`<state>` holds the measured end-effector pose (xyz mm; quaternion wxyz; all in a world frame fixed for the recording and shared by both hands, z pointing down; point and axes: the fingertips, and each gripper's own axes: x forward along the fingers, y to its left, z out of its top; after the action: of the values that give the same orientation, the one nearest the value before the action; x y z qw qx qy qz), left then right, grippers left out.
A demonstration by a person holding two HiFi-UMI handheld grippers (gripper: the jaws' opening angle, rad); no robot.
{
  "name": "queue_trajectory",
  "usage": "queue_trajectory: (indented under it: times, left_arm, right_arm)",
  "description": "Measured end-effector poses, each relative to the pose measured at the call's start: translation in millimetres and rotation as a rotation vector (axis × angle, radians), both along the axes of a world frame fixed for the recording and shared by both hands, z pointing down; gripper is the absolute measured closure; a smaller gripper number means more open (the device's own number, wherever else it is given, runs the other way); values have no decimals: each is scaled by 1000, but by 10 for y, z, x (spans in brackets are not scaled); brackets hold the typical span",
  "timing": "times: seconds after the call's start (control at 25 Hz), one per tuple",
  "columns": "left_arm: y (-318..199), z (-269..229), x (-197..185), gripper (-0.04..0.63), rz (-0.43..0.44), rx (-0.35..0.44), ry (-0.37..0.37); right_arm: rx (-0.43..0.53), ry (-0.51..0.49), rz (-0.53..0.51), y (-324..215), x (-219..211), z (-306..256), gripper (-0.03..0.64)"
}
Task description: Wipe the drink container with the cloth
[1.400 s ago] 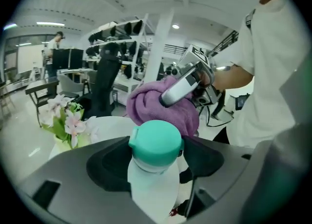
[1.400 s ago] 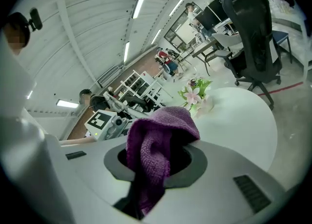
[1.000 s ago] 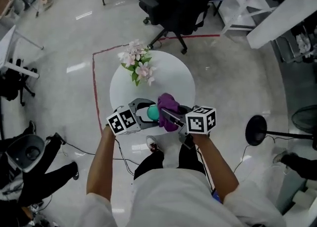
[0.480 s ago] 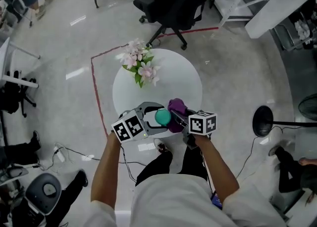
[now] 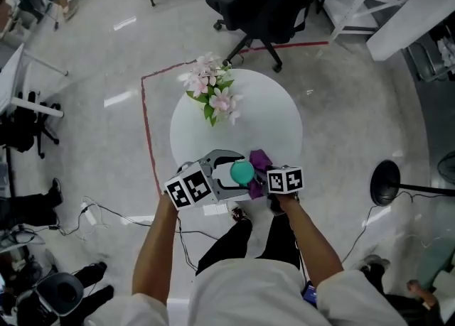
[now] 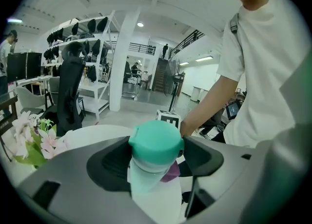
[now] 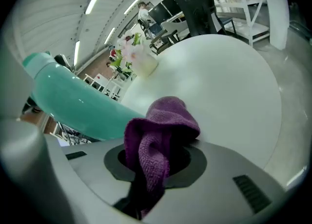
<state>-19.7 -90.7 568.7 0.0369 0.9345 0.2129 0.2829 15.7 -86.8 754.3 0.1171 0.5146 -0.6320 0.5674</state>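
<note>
Left gripper view: the teal-capped drink bottle (image 6: 155, 142) is clamped between the wide-set jaws of the left gripper (image 6: 156, 157), evidently so that its side is presented for wiping. The purple cloth (image 7: 157, 129) is pinched by the right gripper (image 7: 158, 162), just beside the bottle, over the near edge of the round white table (image 5: 274, 115). Flowers (image 5: 213, 94) are set at the table's far edge. A black office chair (image 5: 263, 1) is noted beyond the table on a glossy grey floor (image 5: 106, 55).

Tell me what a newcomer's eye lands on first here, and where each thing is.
The teal drink bottle, gripped in the left gripper above the near edge of the round white table, stands out first. Right beside it, the right gripper pinches a purple cloth. At the table's far edge sits a bunch of pink and white flowers.
</note>
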Motion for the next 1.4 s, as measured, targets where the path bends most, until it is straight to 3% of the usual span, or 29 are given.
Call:
queue_trajectory:
  times: [0.24,0.4,0.52,0.76,0.92,1.2,1.4]
  left_arm:
    - [-18,8,-17,258,-11,0,-2]
    - [-67,9,-29,228,-90,1,-2]
    - [-130,-6,-122,213,-208,-23,-2]
    - [-202,-169,-332,213,-596,-104,25]
    - [-129,-275,-353,213,-777,-112,17]
    - [-133,-446,-222,215,-1072,-60,27]
    - [-160,-396,-52,235,-1190,19,-32]
  right_arm:
    - [9,-50,8,-11,11,-44,512]
    - [71,-81,10,35,115,-317,512]
    - [131,-91,-12,61,225,-621,512]
    - [225,-49,-108,-50,545,-1241,512]
    - [275,-70,-168,-262,640,-1601,512]
    - [369,-100,-324,-450,513,-2070,512]
    - [378,-117,-416,-434,452,-2208,512]
